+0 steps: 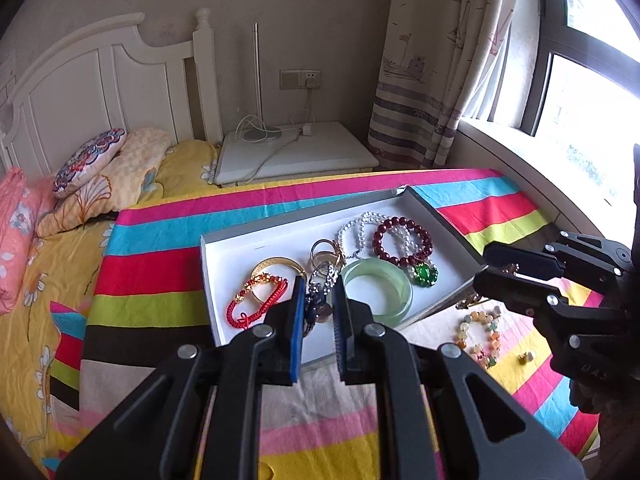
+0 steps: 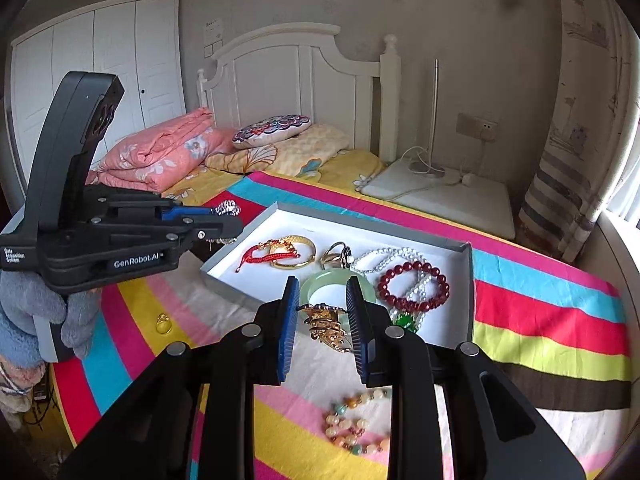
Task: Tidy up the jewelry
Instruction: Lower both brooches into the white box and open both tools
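While most pieces lie in the tray (image 2: 466, 276), our left tongs (image 1: 316, 300) grip a sparkly piece (image 1: 320, 280), our right tongs (image 2: 322, 312) a gold one (image 2: 326, 326); a beaded bracelet (image 2: 356, 420) and ring (image 2: 163, 323) remain on the striped cloth (image 2: 540, 320).

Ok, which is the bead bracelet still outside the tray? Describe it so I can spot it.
Start at the shallow white tray on the striped cloth. Just off its near edge, on the pale and yellow stripes, lies the loose bead bracelet. Its cream, orange and green beads set it apart from the dark red bracelet inside the tray.

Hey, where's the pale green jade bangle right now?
The jade bangle lies in the white tray, near its front edge, between the gold bangle and the dark red bead bracelet.
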`<state>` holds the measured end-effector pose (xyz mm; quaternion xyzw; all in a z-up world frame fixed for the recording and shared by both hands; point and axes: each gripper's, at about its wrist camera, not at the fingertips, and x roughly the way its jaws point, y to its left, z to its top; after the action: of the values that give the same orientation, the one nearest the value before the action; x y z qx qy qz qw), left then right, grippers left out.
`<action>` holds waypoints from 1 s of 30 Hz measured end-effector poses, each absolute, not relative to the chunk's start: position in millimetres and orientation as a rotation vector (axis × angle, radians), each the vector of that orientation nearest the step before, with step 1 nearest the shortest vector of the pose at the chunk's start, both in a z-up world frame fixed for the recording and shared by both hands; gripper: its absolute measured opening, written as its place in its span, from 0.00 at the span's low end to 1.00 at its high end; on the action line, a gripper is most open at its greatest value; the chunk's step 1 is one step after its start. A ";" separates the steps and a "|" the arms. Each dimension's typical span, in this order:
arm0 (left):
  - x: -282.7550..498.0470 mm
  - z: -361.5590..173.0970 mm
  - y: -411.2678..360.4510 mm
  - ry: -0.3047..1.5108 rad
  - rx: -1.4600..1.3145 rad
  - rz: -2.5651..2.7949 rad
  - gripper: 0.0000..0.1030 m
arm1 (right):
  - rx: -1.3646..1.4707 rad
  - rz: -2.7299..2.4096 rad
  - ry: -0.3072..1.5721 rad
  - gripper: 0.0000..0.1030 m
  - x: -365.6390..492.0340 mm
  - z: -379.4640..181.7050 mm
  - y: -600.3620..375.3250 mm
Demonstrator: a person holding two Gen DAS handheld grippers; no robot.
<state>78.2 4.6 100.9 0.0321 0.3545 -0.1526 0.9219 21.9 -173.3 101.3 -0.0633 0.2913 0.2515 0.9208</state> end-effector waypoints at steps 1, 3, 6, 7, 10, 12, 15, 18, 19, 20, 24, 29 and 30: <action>85.0 98.0 7.2 0.740 0.042 -0.314 0.12 | -0.129 0.515 0.603 0.24 30.9 101.9 -170.5; 98.2 92.2 12.4 0.762 0.003 -0.309 0.12 | -0.120 0.509 0.620 0.24 52.4 102.4 -163.4; 115.5 81.9 18.6 0.792 -0.042 -0.292 0.12 | -0.114 0.501 0.643 0.24 85.0 100.3 -151.6; 119.1 77.9 19.7 0.800 -0.050 -0.286 0.12 | -0.116 0.496 0.652 0.24 96.8 98.6 -145.4; 127.3 64.8 24.0 0.825 -0.078 -0.275 0.12 | -0.129 0.490 0.680 0.24 125.8 92.2 -126.3; 130.0 58.3 25.3 0.833 -0.087 -0.271 0.12 | -0.156 0.479 0.693 0.24 141.7 86.9 -111.9; 131.4 49.9 26.1 0.849 -0.102 -0.270 0.12 | -0.200 0.466 0.705 0.24 160.6 76.8 -91.6; 130.6 46.2 32.0 0.850 -0.137 -0.269 0.25 | -0.199 0.460 0.735 0.26 175.9 68.6 -79.2; 129.1 46.7 33.7 0.848 -0.146 -0.263 0.33 | -0.192 0.455 0.746 0.30 180.3 67.1 -78.6; 127.0 47.7 36.2 0.836 -0.156 -0.257 0.53 | -0.177 0.462 0.760 0.39 182.5 67.0 -78.9; 115.4 53.2 47.8 0.796 -0.181 -0.248 0.69 | -0.114 0.520 0.727 0.55 170.4 80.4 -92.7; 94.1 60.8 58.2 0.752 -0.217 -0.234 0.77 | -0.069 0.563 0.675 0.55 136.6 103.2 -122.4; 88.3 62.4 59.8 0.741 -0.223 -0.227 0.80 | -0.062 0.563 0.671 0.55 128.7 106.1 -129.1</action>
<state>88.3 59.8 62.4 -0.1087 0.3607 -0.1102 0.9197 128.7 -129.1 106.1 -0.0302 0.3248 0.2724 0.9052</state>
